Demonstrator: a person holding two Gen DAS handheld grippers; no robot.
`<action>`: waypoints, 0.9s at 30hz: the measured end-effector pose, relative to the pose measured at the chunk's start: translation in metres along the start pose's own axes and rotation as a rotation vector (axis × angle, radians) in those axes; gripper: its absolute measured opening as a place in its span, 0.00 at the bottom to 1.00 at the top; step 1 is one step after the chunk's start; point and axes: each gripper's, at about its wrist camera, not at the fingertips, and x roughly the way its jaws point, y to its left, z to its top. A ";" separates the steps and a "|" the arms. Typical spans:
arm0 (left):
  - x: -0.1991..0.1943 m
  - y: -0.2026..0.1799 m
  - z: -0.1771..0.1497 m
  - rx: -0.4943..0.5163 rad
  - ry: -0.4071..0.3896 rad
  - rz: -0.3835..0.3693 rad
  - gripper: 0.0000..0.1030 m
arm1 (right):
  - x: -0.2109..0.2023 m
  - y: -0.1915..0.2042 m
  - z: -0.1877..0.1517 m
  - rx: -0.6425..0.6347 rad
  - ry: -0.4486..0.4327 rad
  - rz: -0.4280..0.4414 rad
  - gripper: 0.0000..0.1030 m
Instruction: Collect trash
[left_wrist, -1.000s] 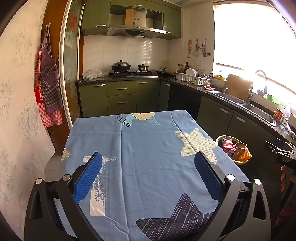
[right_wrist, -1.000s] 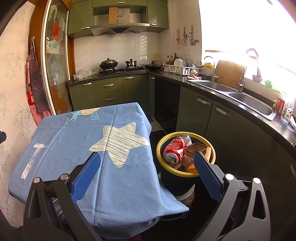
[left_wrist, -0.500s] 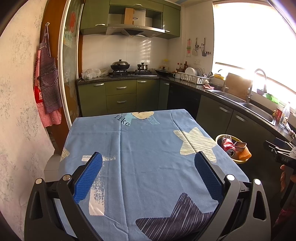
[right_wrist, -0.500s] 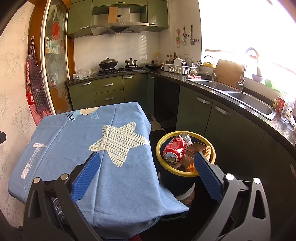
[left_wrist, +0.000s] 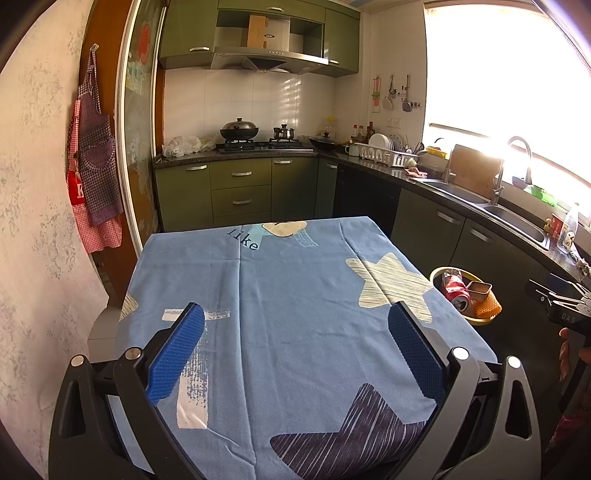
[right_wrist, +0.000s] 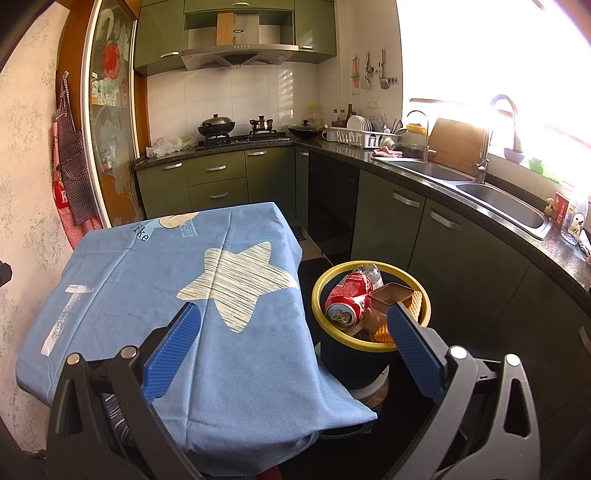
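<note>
Your table (left_wrist: 295, 295) under its blue cloth (right_wrist: 147, 258) fills the space ahead of you, its top bare from edge to edge, with dark floor between its right edge and the cabinets (right_wrist: 461, 251). Just beside that right edge stands the yellow-rimmed bin (right_wrist: 334, 275), holding a red can (right_wrist: 349, 301), a brown tray (right_wrist: 391, 295) and an orange scrap (left_wrist: 487, 304). Your left gripper (left_wrist: 295, 332) and right gripper (right_wrist: 293, 323) both hover with jaws spread wide, gripping nothing.

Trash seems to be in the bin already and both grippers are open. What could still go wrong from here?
1. The red soda can lies tilted at the top of the heaped yellow-rimmed bin; a bump might tip it out.
2. The blue tablecloth hangs down right beside the bin, so the right gripper could snag it.
3. The brown tray sits high and may slide.
</note>
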 end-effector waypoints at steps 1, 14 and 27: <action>0.000 0.000 0.000 0.000 -0.001 0.000 0.95 | 0.000 0.000 0.000 0.000 0.000 0.001 0.93; 0.002 -0.003 -0.001 -0.007 0.003 -0.017 0.95 | 0.000 0.001 -0.001 0.000 0.001 -0.001 0.93; 0.009 0.002 -0.001 -0.017 0.005 -0.036 0.95 | 0.003 0.001 -0.005 -0.002 0.006 0.001 0.93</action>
